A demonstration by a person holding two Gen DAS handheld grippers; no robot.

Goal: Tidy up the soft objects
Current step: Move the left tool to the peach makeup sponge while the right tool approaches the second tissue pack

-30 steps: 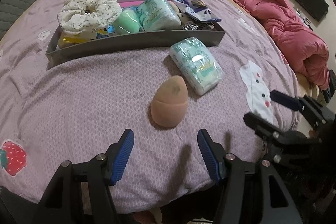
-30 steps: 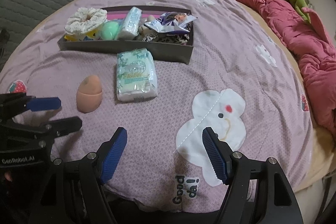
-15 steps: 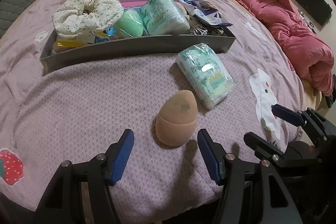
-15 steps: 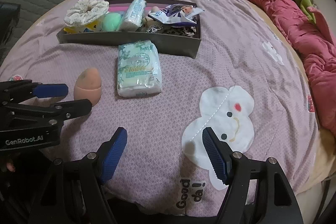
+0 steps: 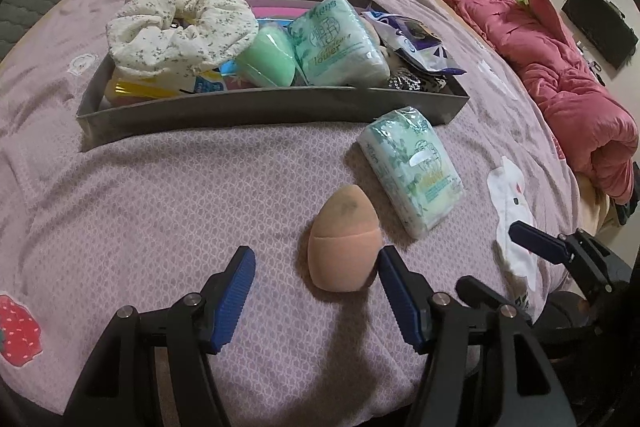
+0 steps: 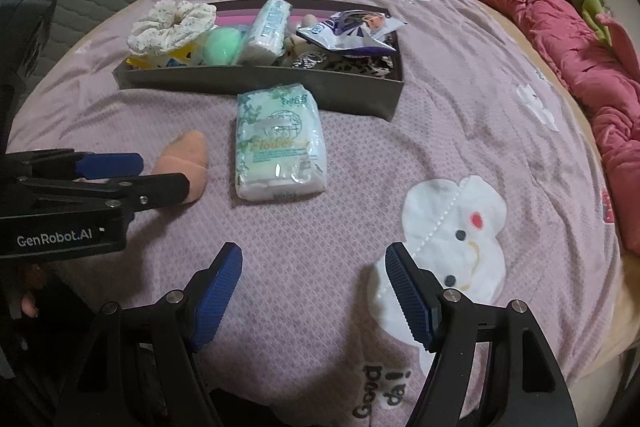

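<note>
Left gripper (image 5: pixel 314 273) spread wide, holding nothing, blue pads flanking the peach egg-shaped sponge (image 5: pixel 344 239) without clear contact. Right gripper (image 6: pixel 314 281) likewise gaped wide and empty, over the purple bedspread (image 6: pixel 460 115), well short of the grey tray (image 6: pixel 256 81). Sponge lay on the spread in front of the tray, just beside a tissue pack (image 5: pixel 412 167) also lying before it. Inside the tray: floral scrunchie (image 5: pixel 180 27), green sponge (image 5: pixel 266 57), second tissue pack (image 5: pixel 338 41), crumpled purple wrapper (image 5: pixel 412 43).
</note>
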